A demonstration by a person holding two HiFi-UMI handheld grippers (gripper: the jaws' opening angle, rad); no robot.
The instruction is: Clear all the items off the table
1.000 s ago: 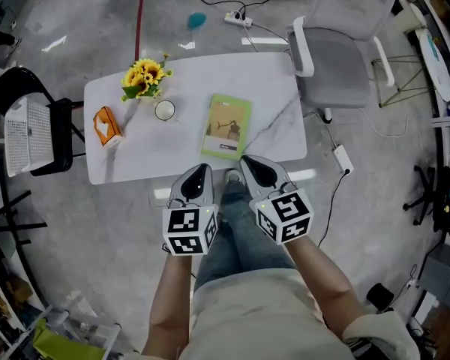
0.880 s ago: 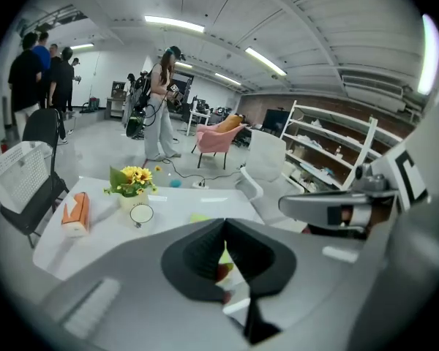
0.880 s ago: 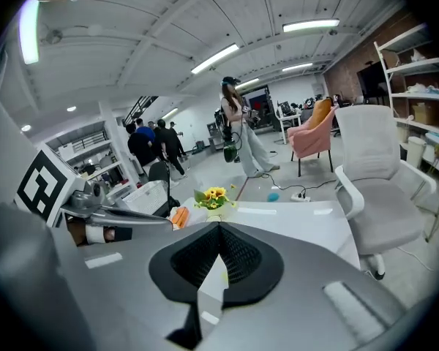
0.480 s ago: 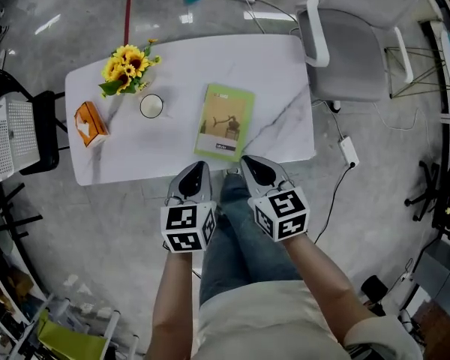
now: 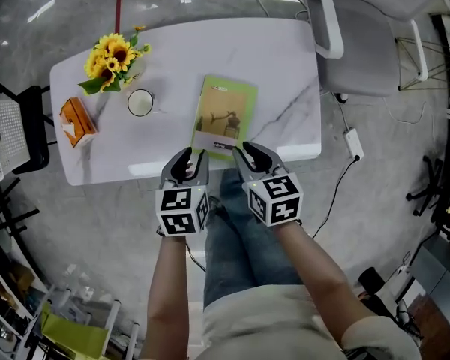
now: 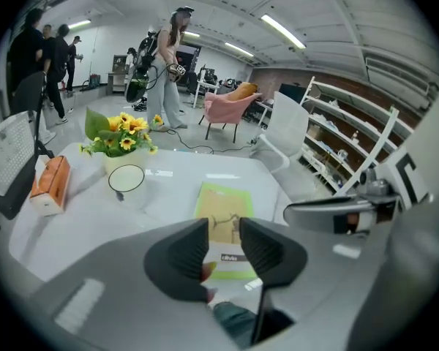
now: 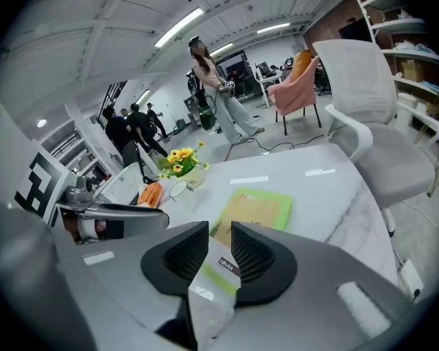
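Holds the left gripper (image 5: pixel 189 158) and right gripper (image 5: pixel 247 151) side by side over the near edge of the table (image 5: pixel 285 66), jaws narrowly apart after just opening, empty, sighting the green book (image 5: pixel 225 117) that lies flat just beyond. Farther left finds a white cup (image 5: pixel 140 102), contents unclear, near a pale pot of sunflowers (image 5: pixel 111 60) and an orange carton (image 5: pixel 76 120). Shows standing people (image 6: pixel 172 64) and a pink armchair (image 6: pixel 230 101) only through the gripper views.
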